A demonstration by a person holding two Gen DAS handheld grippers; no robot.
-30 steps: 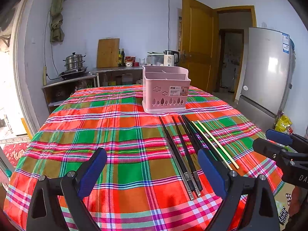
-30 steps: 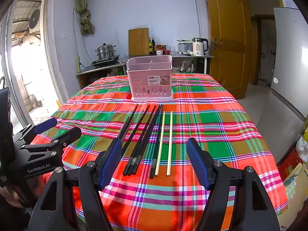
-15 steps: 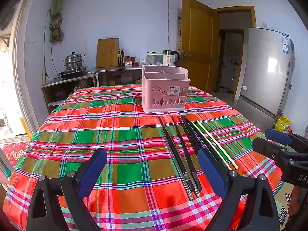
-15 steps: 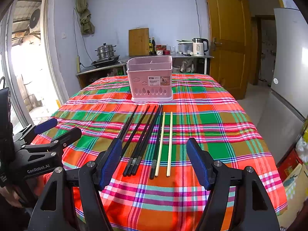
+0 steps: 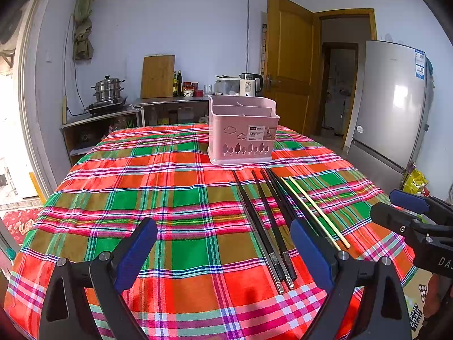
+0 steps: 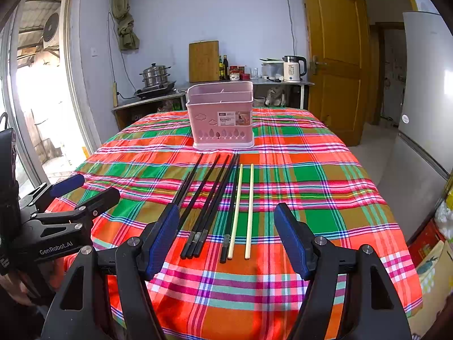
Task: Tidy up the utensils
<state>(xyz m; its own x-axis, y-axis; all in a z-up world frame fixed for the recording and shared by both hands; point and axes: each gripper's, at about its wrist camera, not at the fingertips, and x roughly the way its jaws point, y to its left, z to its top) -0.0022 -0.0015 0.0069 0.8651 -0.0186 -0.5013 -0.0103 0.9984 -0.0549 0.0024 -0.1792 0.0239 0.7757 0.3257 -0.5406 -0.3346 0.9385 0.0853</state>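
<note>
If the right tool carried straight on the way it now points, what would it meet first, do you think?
Probably the chopsticks lying on the tablecloth: they sit between the open right tool's fingers, pointing toward the pink basket beyond. Its height above the cloth is unclear.

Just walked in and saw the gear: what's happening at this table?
A person holds two tongs over a plaid table, sorting utensils. The left tongs and right tongs are both open and empty. Black chopsticks and pale chopsticks lie flat before the pink basket. Nothing is picked up yet.
</note>
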